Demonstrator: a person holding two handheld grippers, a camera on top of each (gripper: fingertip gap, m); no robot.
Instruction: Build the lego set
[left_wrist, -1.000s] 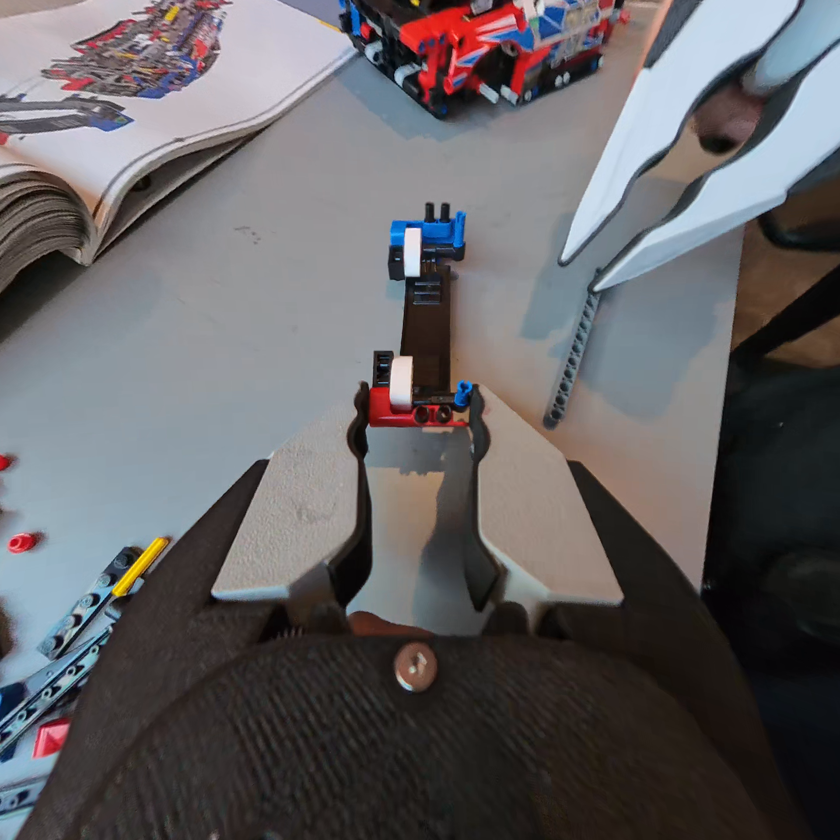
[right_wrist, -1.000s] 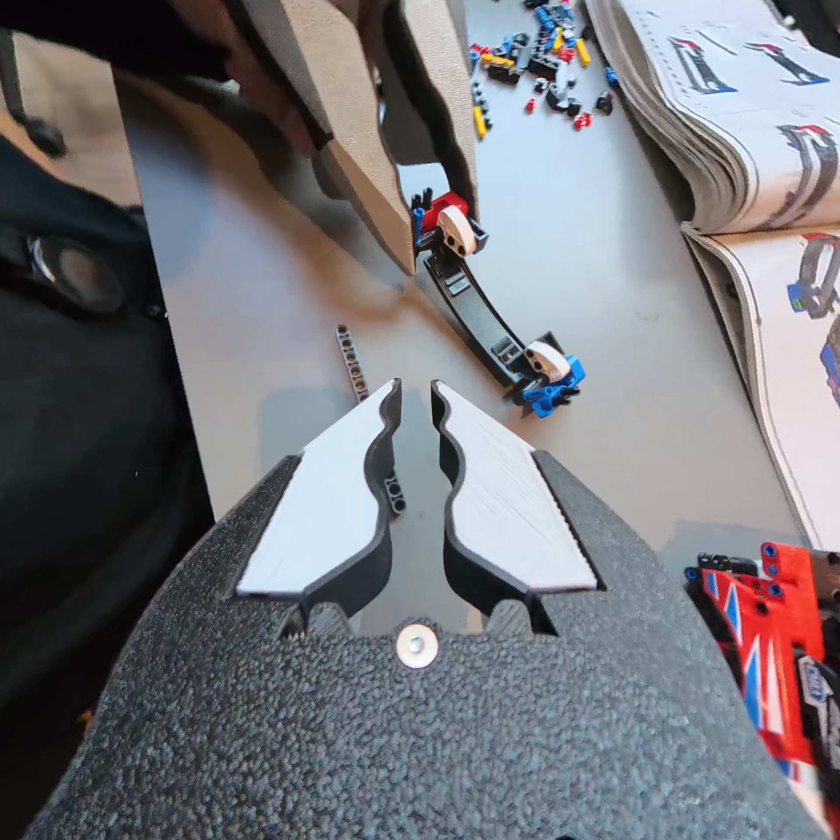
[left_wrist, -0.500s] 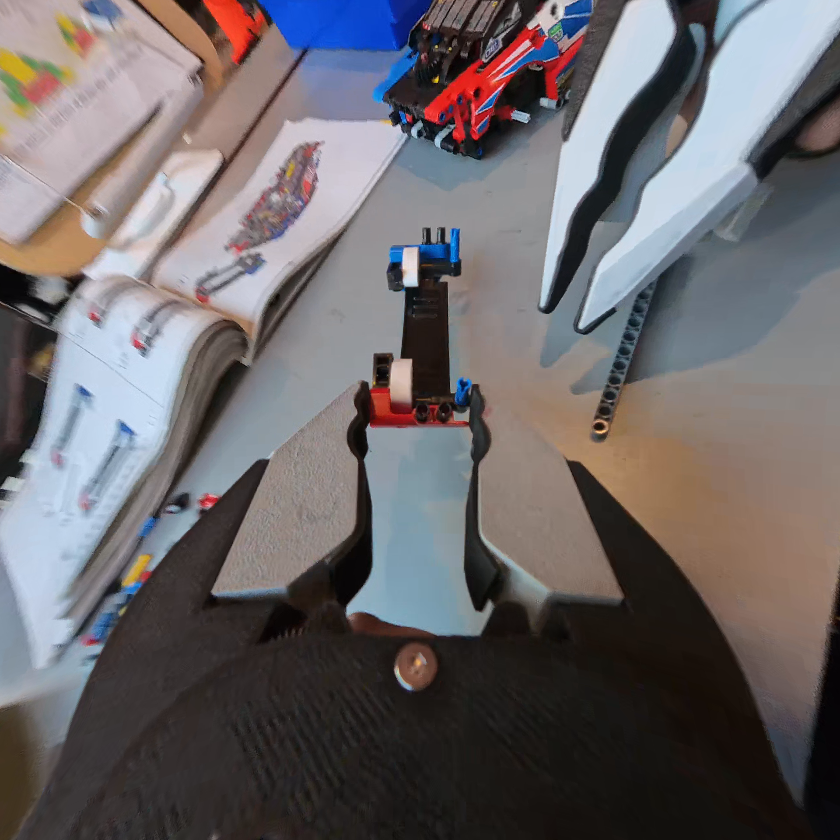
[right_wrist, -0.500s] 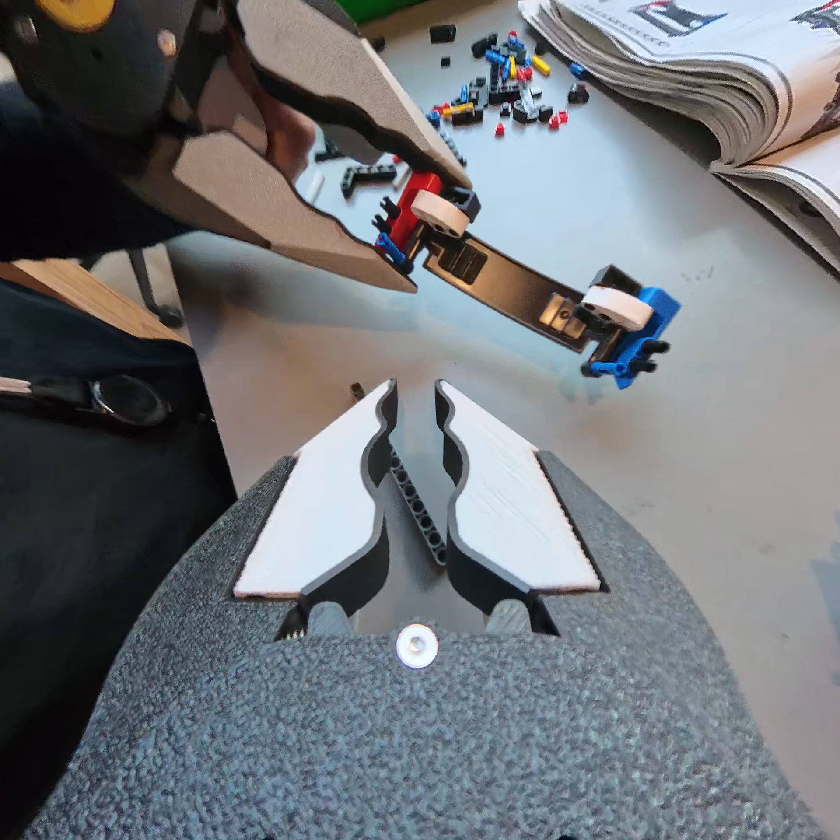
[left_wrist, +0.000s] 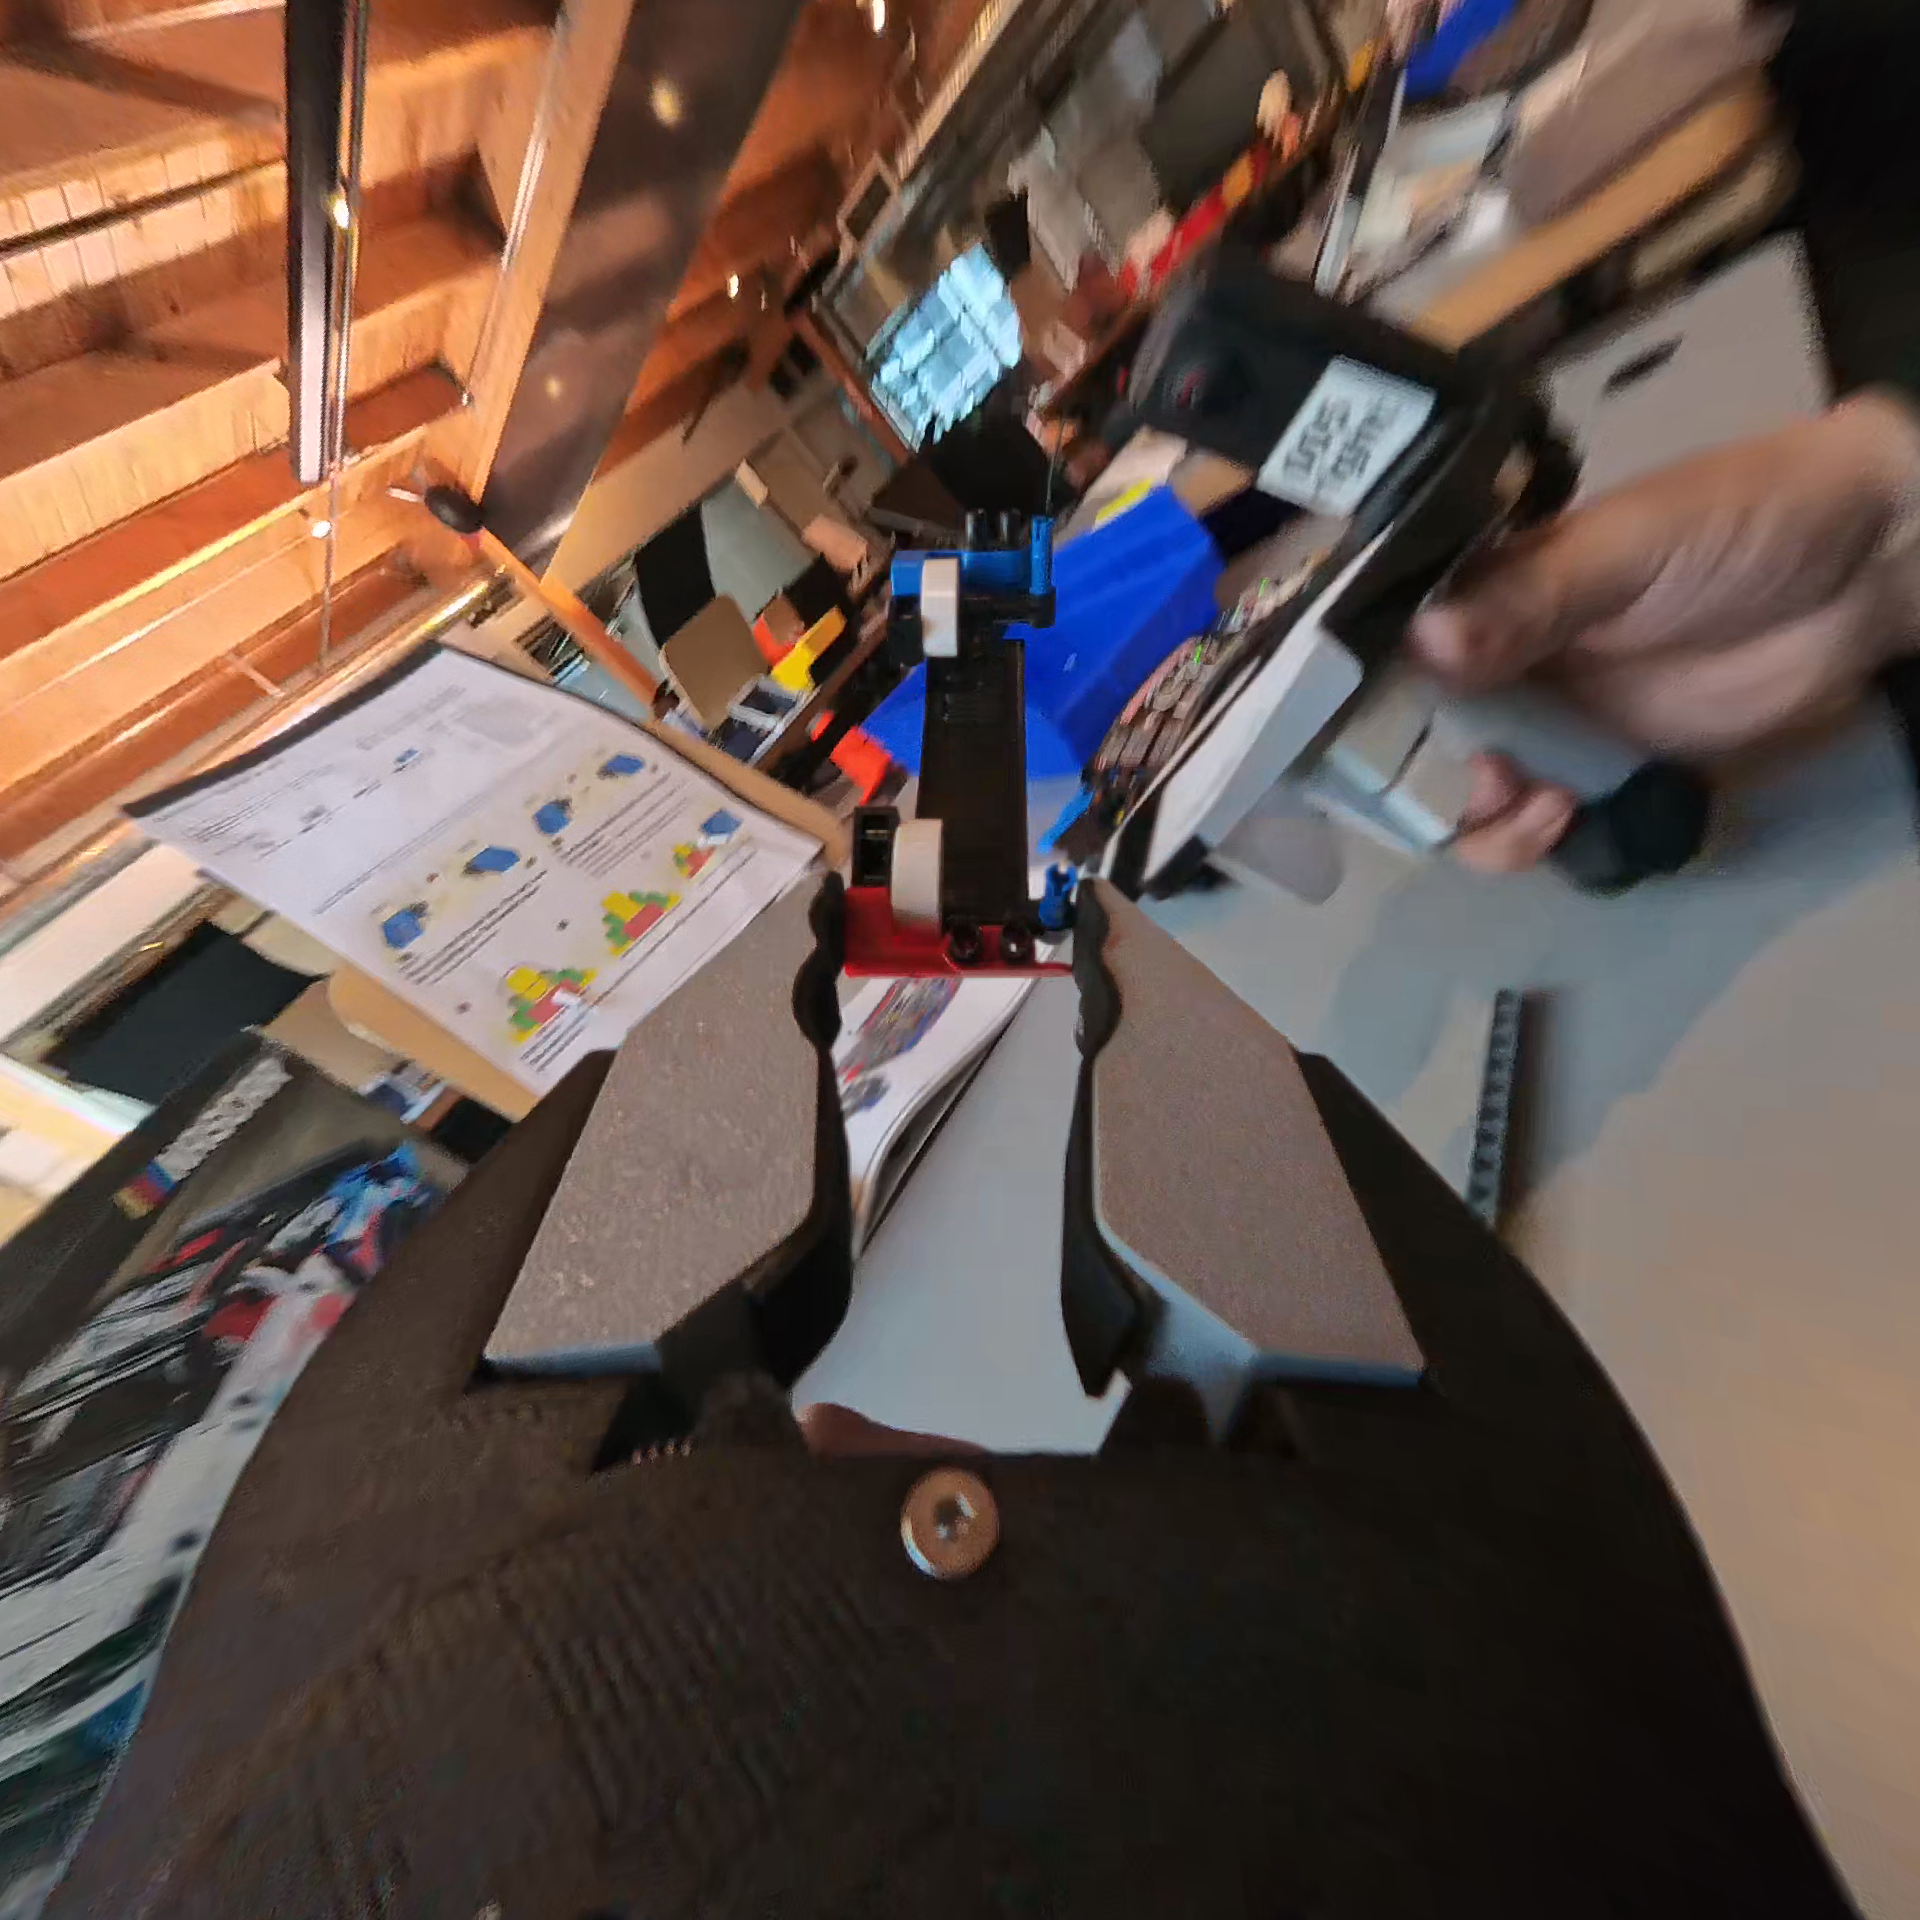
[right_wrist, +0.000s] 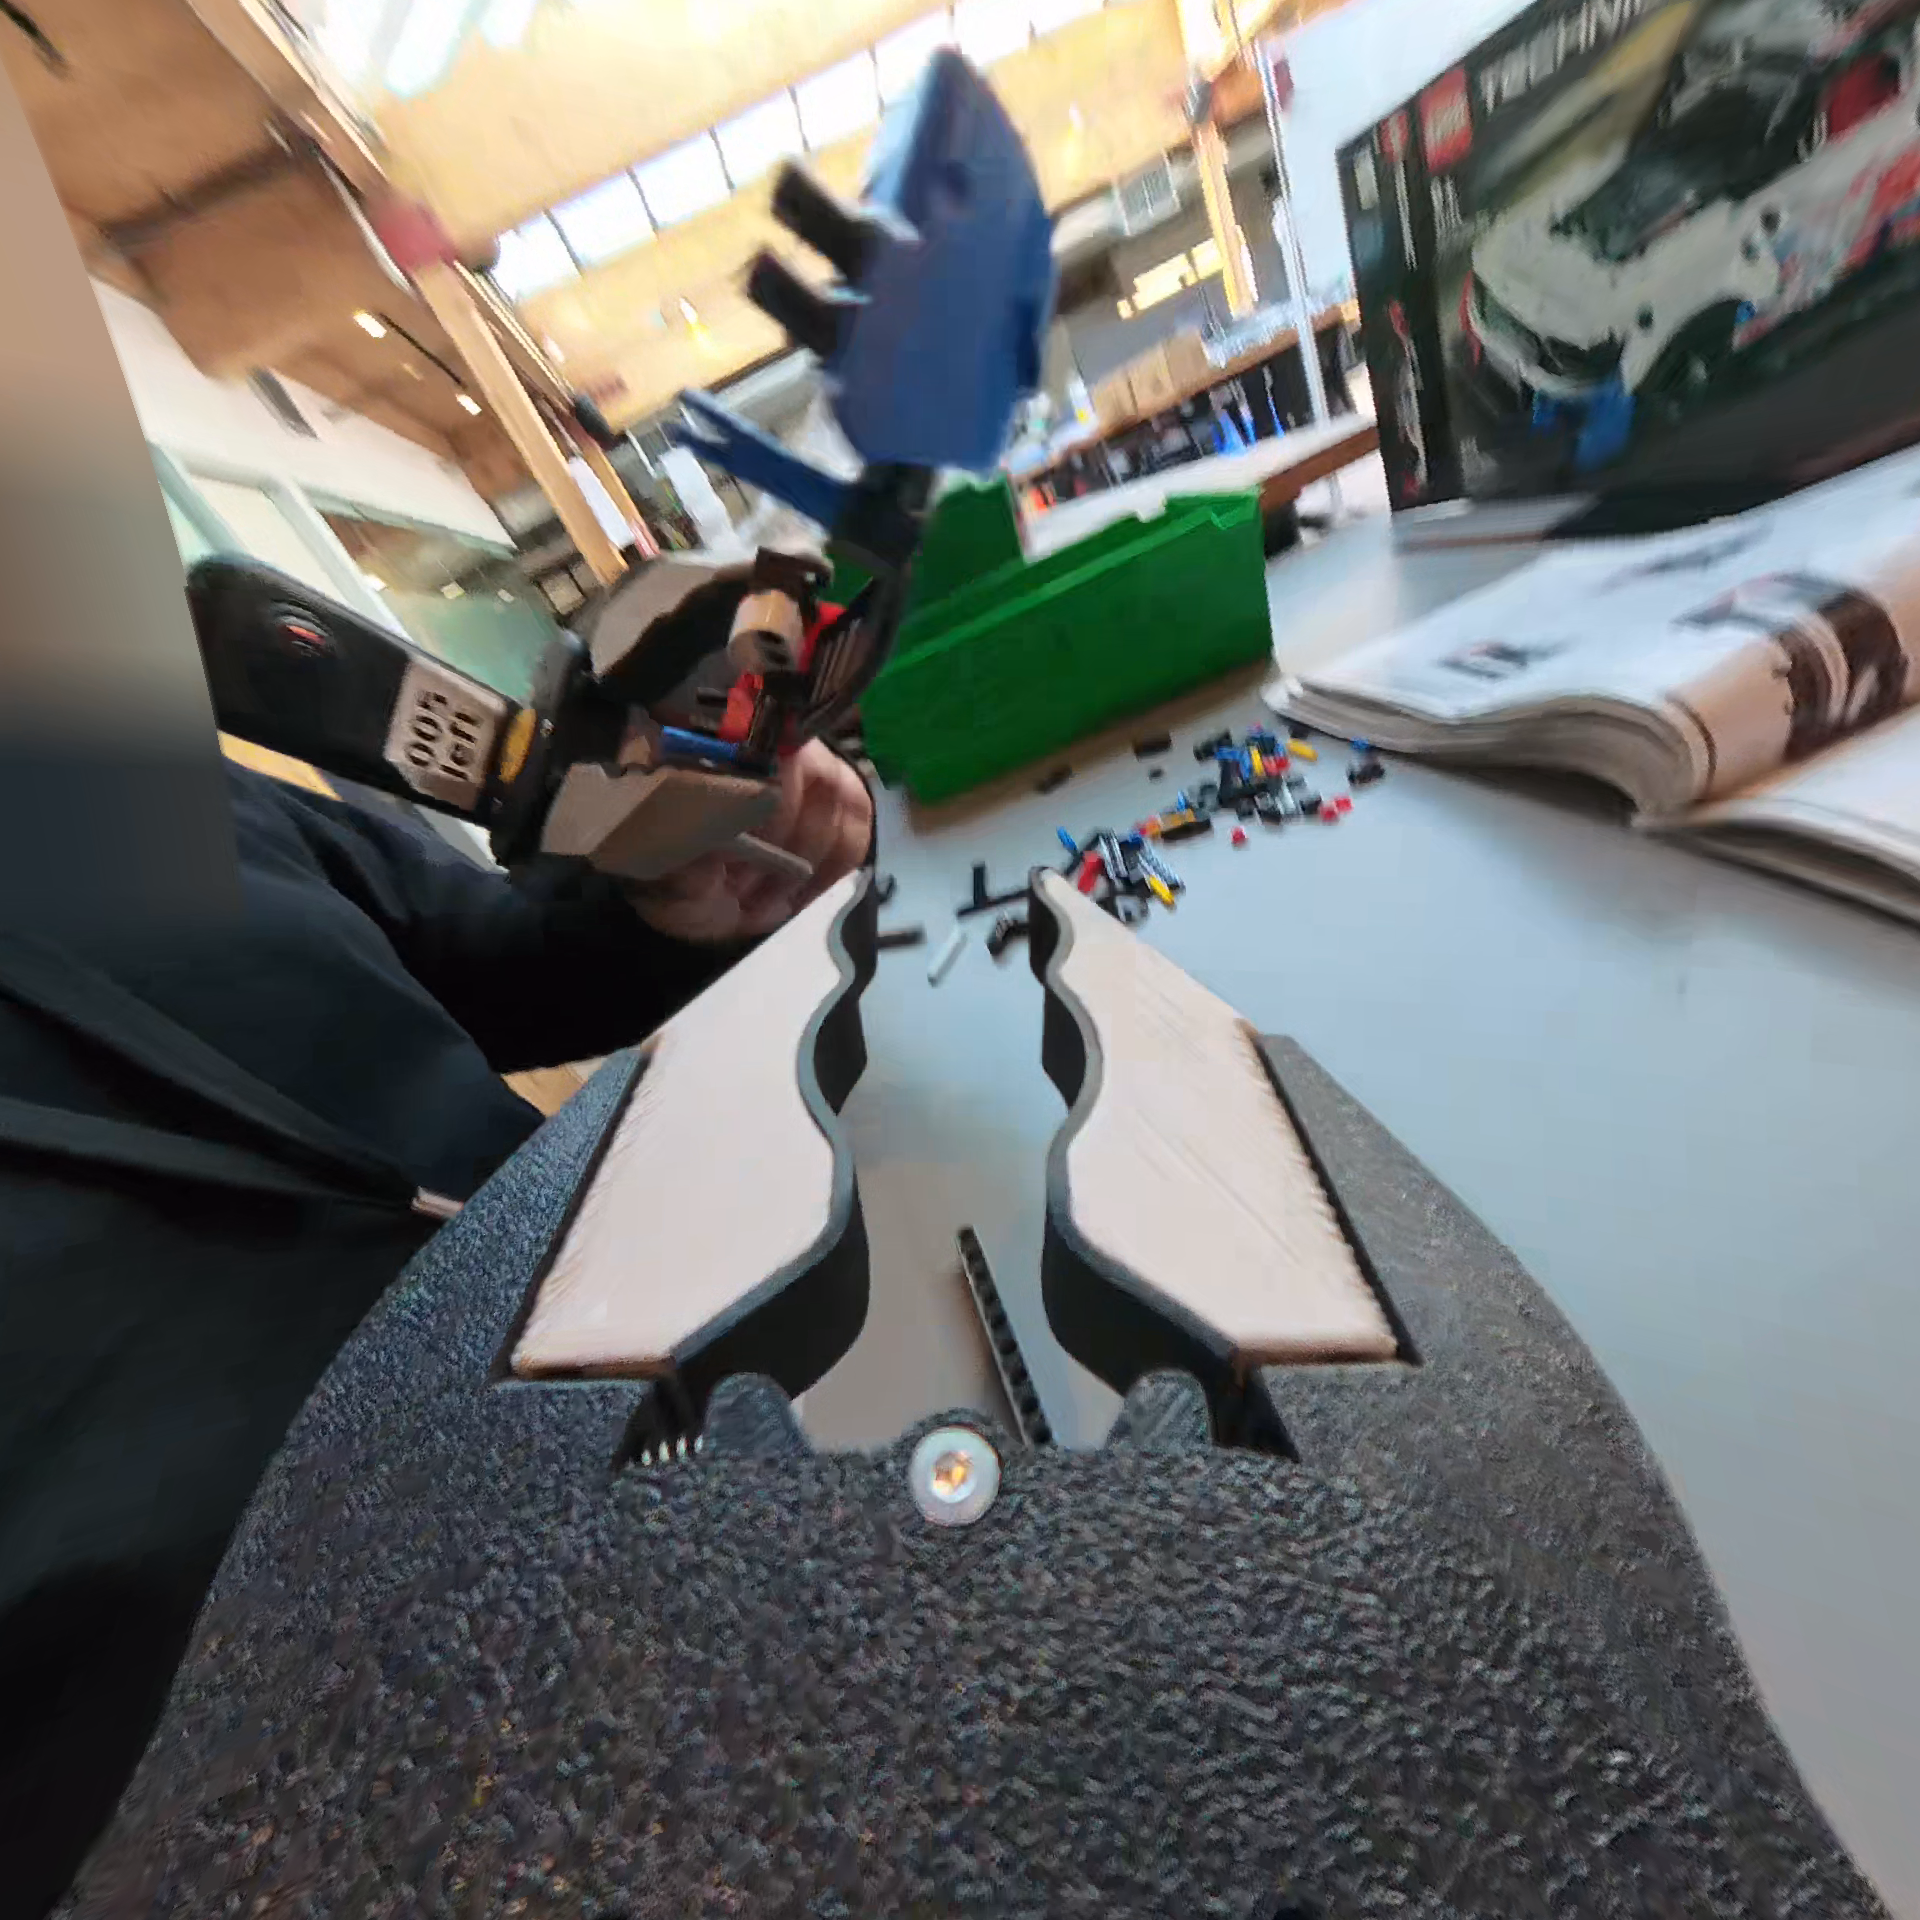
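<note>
My left gripper is shut on the red end of a lego sub-assembly: a long black curved piece with white round parts and a blue end with black pins. It is lifted high, pointing up and away from the table. The right wrist view shows that gripper at the left, with the assembly's blue end raised. My right gripper is open and empty, low over the grey table. A long grey beam lies on the table between its fingers, untouched. The beam also shows in the left wrist view.
A pile of loose small lego pieces lies ahead of the right gripper. A green bin stands behind it. An open instruction book and a lego box are at the right. A person's hand holds the right gripper.
My left gripper lifted the sub-assembly off the table and tilted it upward. My right gripper's jaws opened wider and moved forward over the grey beam, which now lies farther back between its fingers.
</note>
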